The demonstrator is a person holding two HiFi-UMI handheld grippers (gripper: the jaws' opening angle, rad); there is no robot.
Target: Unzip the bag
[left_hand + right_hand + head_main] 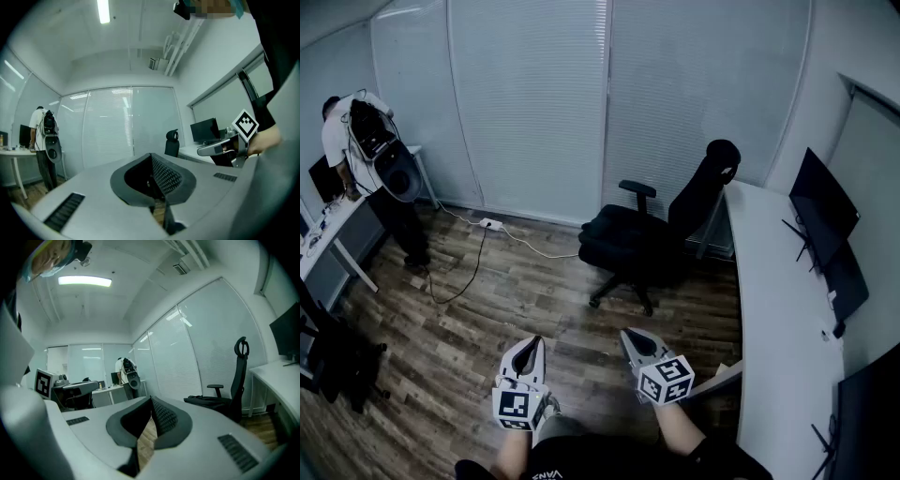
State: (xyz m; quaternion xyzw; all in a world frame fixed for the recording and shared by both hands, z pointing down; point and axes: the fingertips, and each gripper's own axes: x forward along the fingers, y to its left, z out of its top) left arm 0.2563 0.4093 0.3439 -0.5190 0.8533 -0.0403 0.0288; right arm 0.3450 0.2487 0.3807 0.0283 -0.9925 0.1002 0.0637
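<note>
A wooden floor (487,319) runs to a wall of shut white blinds (534,103). A long white desk (769,300) curves along the right side and carries dark monitors (820,206). A black office chair (647,239) stands just beside it. At the far left a person (339,141) stands at a smaller desk (333,234), and the bag (380,150) hangs on that person's back, well apart from both claws. The left claw (532,343) and right claw (630,336) hang low over the floor, side by side, each with its jaws closed together on nothing. A white power strip (490,224) lies by the blinds.
</note>
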